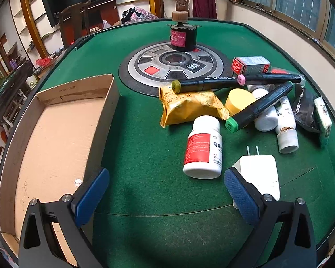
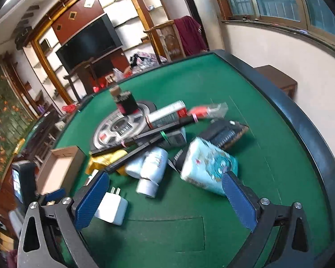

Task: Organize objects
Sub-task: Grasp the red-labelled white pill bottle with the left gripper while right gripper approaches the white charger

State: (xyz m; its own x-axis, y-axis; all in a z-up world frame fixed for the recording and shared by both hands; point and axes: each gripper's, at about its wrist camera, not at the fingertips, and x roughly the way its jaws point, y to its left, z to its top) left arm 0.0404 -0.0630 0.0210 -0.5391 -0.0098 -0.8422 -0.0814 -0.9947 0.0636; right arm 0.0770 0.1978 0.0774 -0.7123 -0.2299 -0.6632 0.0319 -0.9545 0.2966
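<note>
A: Left wrist view, sharp. Cardboard box (image 1: 62,134) at left of frame, open and bare inside. Clutter at centre right on the green surface (image 1: 149,147): yellow snack packet (image 1: 187,107), white pill bottle (image 1: 204,148) with red label, lying down, green-capped marker (image 1: 259,107), white charger (image 1: 260,174) at lower right.

B: Right wrist view, tilted and motion-blurred. Pale blue tissue pack (image 2: 208,167) at centre right, not identifiable in the other view. Same charger (image 2: 112,207) at lower left; box (image 2: 60,167) small at left edge.

A: Left gripper (image 1: 167,194) at bottom of frame, low over bare surface, jaws spread wide, nothing between. Right pad overlapping the charger in frame; contact unclear.

B: Right gripper (image 2: 165,201) likewise spread wide and unloaded, angled down toward the clutter, right pad just beside the tissue pack.
</note>
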